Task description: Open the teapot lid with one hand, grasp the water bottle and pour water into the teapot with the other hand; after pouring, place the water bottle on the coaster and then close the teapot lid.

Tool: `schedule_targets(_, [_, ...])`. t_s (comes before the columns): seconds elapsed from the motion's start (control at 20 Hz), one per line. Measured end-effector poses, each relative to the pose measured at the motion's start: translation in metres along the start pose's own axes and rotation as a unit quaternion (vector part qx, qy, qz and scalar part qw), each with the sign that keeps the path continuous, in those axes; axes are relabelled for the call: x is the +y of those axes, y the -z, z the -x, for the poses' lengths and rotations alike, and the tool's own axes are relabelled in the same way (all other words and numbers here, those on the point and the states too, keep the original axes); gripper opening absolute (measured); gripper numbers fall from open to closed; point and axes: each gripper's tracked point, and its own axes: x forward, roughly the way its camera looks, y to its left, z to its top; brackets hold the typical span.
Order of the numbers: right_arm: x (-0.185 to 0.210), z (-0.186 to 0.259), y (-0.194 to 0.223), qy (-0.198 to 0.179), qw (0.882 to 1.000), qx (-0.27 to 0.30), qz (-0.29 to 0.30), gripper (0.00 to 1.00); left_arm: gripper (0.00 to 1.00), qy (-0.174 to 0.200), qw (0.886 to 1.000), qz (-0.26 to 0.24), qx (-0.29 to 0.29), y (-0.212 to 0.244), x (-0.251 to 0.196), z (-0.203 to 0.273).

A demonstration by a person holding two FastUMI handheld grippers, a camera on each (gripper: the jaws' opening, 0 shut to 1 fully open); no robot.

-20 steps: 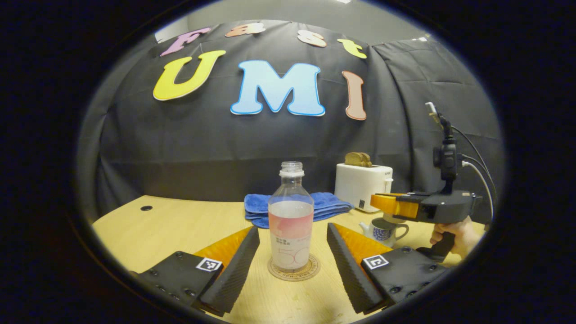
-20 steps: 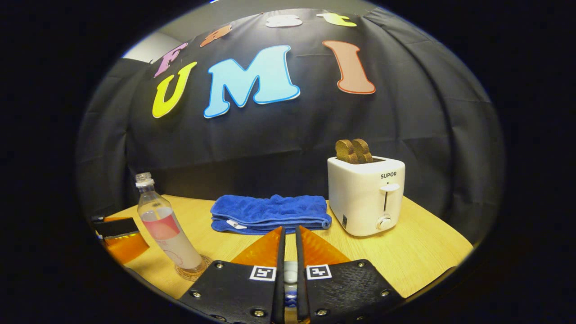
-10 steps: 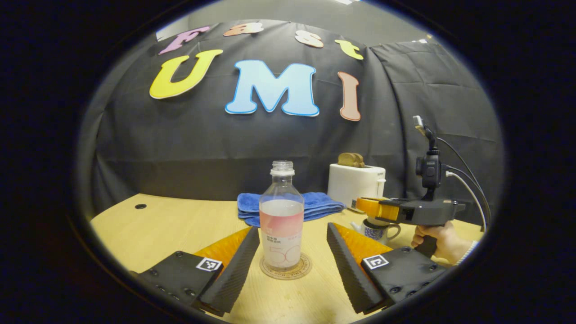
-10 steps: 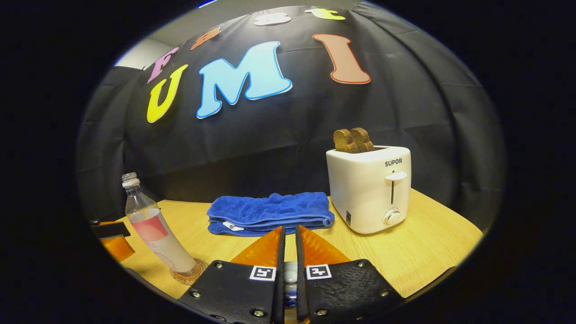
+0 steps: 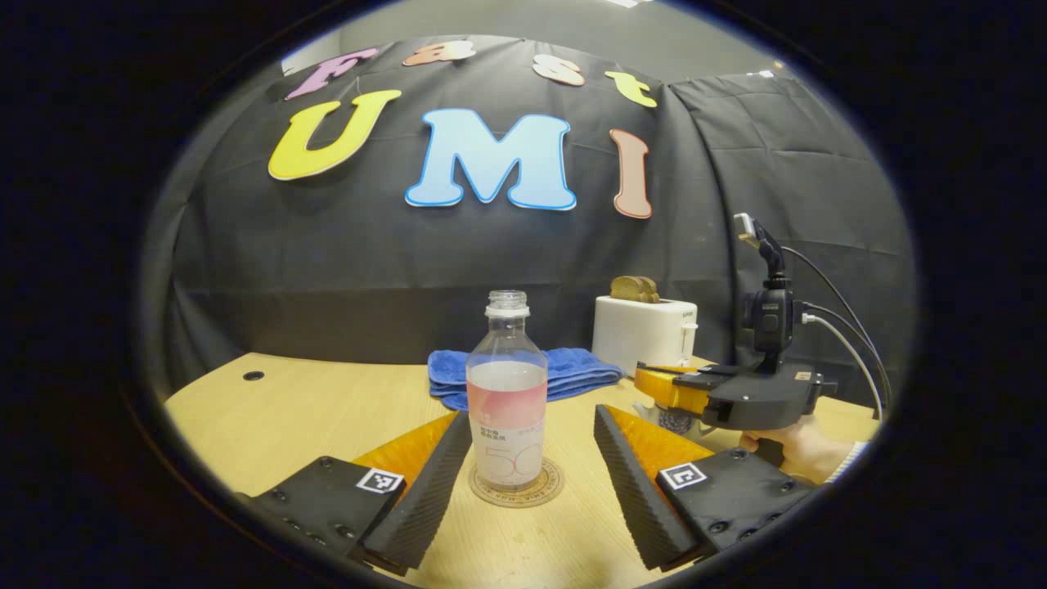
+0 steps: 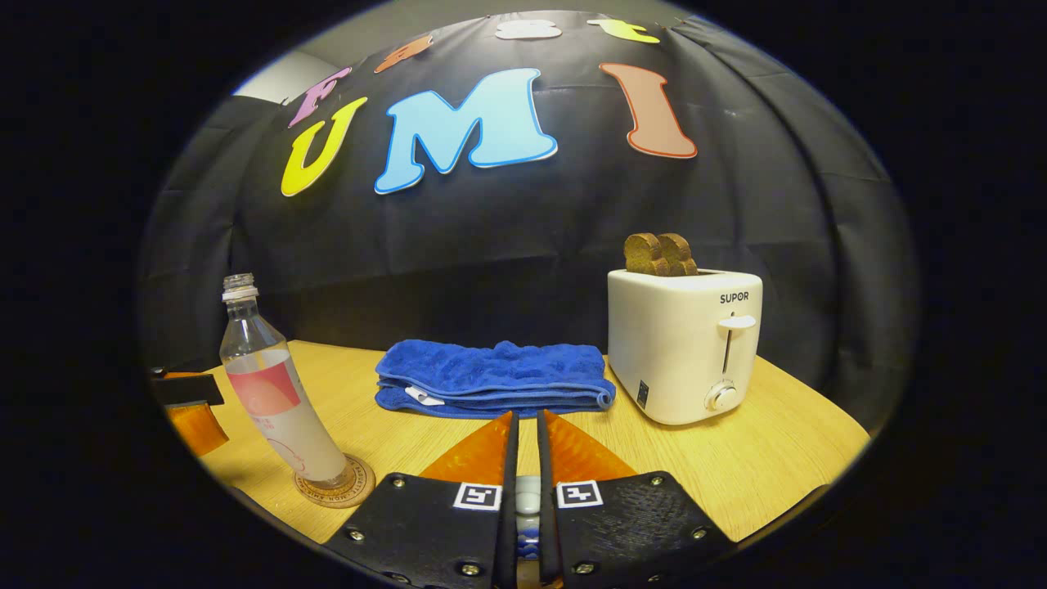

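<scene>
A clear water bottle (image 5: 507, 393), uncapped and part full, stands upright on a round coaster (image 5: 515, 488) on the wooden table. My left gripper (image 5: 532, 413) is open, one finger on each side of the bottle and neither touching it. In the right gripper view the bottle (image 6: 278, 393) and coaster (image 6: 335, 487) stand at the left, beside the left gripper's finger (image 6: 192, 409). My right gripper (image 6: 523, 419) is shut on the white knob of the teapot lid (image 6: 527, 495). Seen from the left, the right gripper (image 5: 658, 384) sits low over the patterned teapot (image 5: 675, 421), hiding most of it.
A white toaster (image 6: 683, 352) with bread slices stands at the back right, a folded blue towel (image 6: 491, 380) to its left. A person's hand (image 5: 806, 454) holds the right gripper's handle. A small hole (image 5: 253, 375) is in the table at far left.
The right gripper has come down with the lid onto the teapot, which is now mostly covered. The left gripper has drawn back slightly from the bottle, staying open.
</scene>
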Motion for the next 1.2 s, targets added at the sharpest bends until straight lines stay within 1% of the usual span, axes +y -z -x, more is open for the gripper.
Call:
schedule_targets(0.1, [0.002, -0.001, 0.000, 0.000, 1.000, 0.003, -0.001, 0.11, 1.00, 0.000, 1.000, -0.001, -0.001, 0.000, -0.001, 0.000])
schedule_targets(0.15, [0.003, 0.000, 0.002, 0.003, 1.000, 0.003, 0.002, 0.15, 1.00, 0.000, 1.000, -0.003, -0.001, 0.000, -0.001, 0.000])
schedule_targets(0.3, [0.004, 0.008, 0.002, 0.012, 1.000, 0.006, 0.024, 0.23, 1.00, 0.001, 1.000, -0.005, -0.002, 0.000, -0.004, 0.000])
schedule_targets(0.35, [0.009, 0.010, 0.000, 0.006, 1.000, 0.004, 0.028, 0.27, 1.00, 0.002, 1.000, -0.008, -0.001, 0.000, -0.004, 0.000])
schedule_targets(0.5, [0.014, 0.026, -0.013, 0.014, 0.999, -0.012, 0.041, 0.46, 1.00, 0.002, 1.000, -0.013, -0.002, 0.000, -0.007, 0.001])
schedule_targets(0.55, [0.018, 0.033, -0.019, 0.014, 0.999, -0.021, 0.040, 0.49, 1.00, 0.004, 1.000, -0.010, -0.005, -0.003, -0.009, 0.003])
schedule_targets(0.6, [0.021, 0.044, -0.024, 0.015, 0.999, -0.029, 0.037, 0.51, 1.00, 0.006, 1.000, -0.009, -0.007, -0.004, -0.012, 0.003])
schedule_targets(0.75, [0.031, 0.079, -0.037, 0.018, 0.998, -0.054, 0.041, 0.60, 1.00, 0.002, 1.000, -0.012, -0.013, -0.009, -0.015, 0.011])
schedule_targets(0.8, [0.034, 0.092, -0.039, 0.019, 0.997, -0.059, 0.047, 0.67, 1.00, 0.001, 1.000, -0.011, -0.014, -0.011, -0.015, 0.015])
schedule_targets(0.85, [0.035, 0.105, -0.042, 0.022, 0.996, -0.065, 0.054, 0.77, 1.00, 0.001, 1.000, -0.010, -0.015, -0.013, -0.017, 0.020])
schedule_targets(1.05, [0.042, 0.153, -0.052, 0.029, 0.994, -0.091, 0.059, 0.78, 1.00, -0.005, 1.000, -0.012, -0.027, -0.022, -0.021, 0.044])
schedule_targets(1.2, [0.051, 0.181, -0.052, 0.023, 0.994, -0.093, 0.048, 0.78, 1.00, -0.010, 0.999, -0.014, -0.032, -0.024, -0.026, 0.062])
